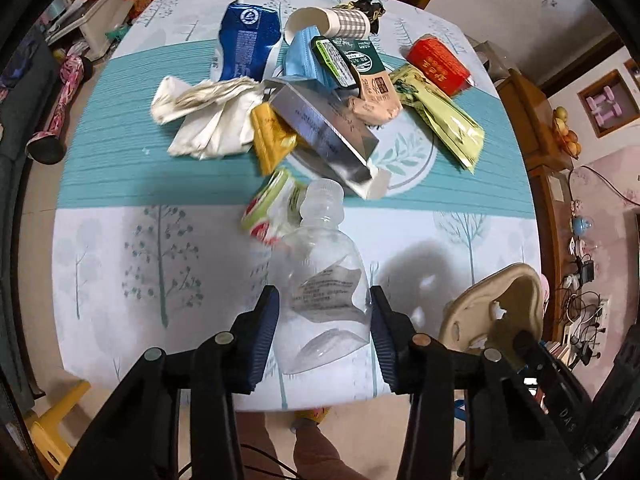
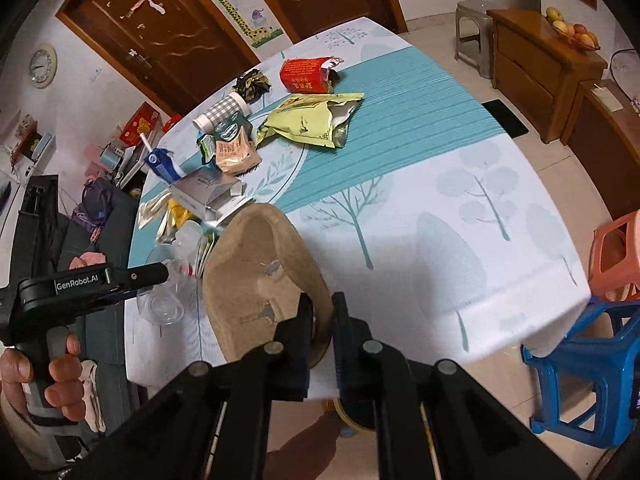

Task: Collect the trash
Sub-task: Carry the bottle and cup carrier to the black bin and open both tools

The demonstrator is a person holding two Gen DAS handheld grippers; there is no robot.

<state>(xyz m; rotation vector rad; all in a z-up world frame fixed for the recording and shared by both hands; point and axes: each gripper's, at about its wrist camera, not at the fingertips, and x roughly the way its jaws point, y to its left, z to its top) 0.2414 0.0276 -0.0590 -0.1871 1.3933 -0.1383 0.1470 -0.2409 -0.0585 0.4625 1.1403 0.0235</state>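
Observation:
My left gripper [image 1: 323,300] is shut on a clear plastic bottle [image 1: 320,276], its neck pointing away over the table's near edge; the bottle also shows in the right wrist view [image 2: 168,300]. My right gripper [image 2: 322,306] is shut on the edge of a worn tan insole [image 2: 260,272], also seen in the left wrist view [image 1: 496,308]. Trash lies piled mid-table: a blue carton [image 1: 246,42], crumpled tissue [image 1: 204,116], a silver box [image 1: 324,128], a checked paper cup [image 1: 332,20], a red packet [image 1: 438,64], a yellow-green wrapper [image 1: 440,116].
The table carries a teal and white tree-print cloth [image 2: 440,184]. A blue stool [image 2: 584,372] and an orange stool [image 2: 616,256] stand at its right. A wooden cabinet [image 2: 540,72] stands further right. A yellow stool [image 1: 52,424] is below left.

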